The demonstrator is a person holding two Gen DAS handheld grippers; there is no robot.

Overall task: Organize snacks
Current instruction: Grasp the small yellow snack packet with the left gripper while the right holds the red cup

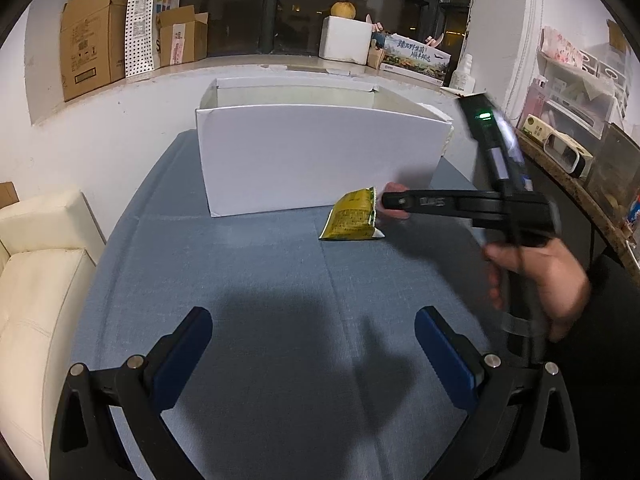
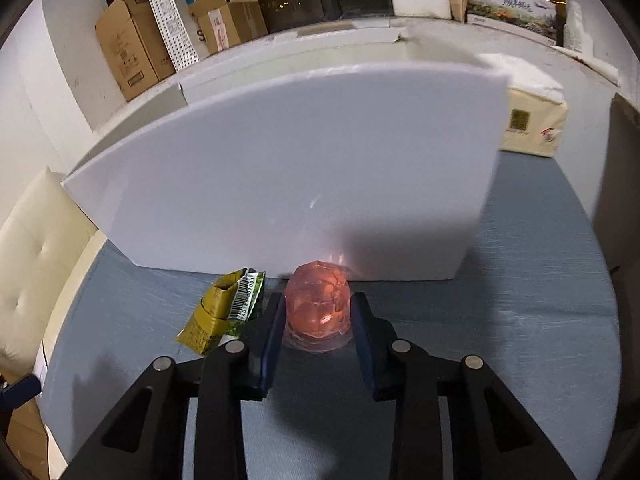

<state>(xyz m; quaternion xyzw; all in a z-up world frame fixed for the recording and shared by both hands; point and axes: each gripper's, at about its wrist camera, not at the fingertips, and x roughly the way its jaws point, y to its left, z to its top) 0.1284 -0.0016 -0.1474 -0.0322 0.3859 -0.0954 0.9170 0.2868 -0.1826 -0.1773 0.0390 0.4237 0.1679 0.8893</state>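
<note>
A: Jelly cup (image 2: 319, 305), then: how will it handle?

B: My guess is light, with a stiff plastic shell and a slick, faceted wall, so it may squirt out if squeezed hard. The sensible hold is across the middle of its sides, above the flared base rim, and that is about where the pads sit.

A: What does it look like?

B: A clear, dome-shaped cup with pinkish-red jelly and fruit-like pieces inside, standing on the blue tablecloth (image 2: 520, 320) just in front of the white box (image 2: 288, 176).

A: And the tools?

B: The right gripper (image 2: 319, 312) has its fingers on either side of the cup, drawn in close. Whether both pads truly press the wall I cannot tell; the view there is glary. The left gripper (image 1: 313, 344) is spread wide over bare cloth, holding nothing.

A: Anything else nearby?

B: A yellow-green snack packet (image 2: 224, 312) lies crumpled just to the cup's left, near the box wall. It looks soft and crinkly, best pinched at an edge. Beyond the box sits a tissue pack (image 2: 532, 124), and cardboard boxes (image 2: 132, 44) stand on the ledge behind. A cream sofa (image 1: 36, 272) is beside the table.
</note>
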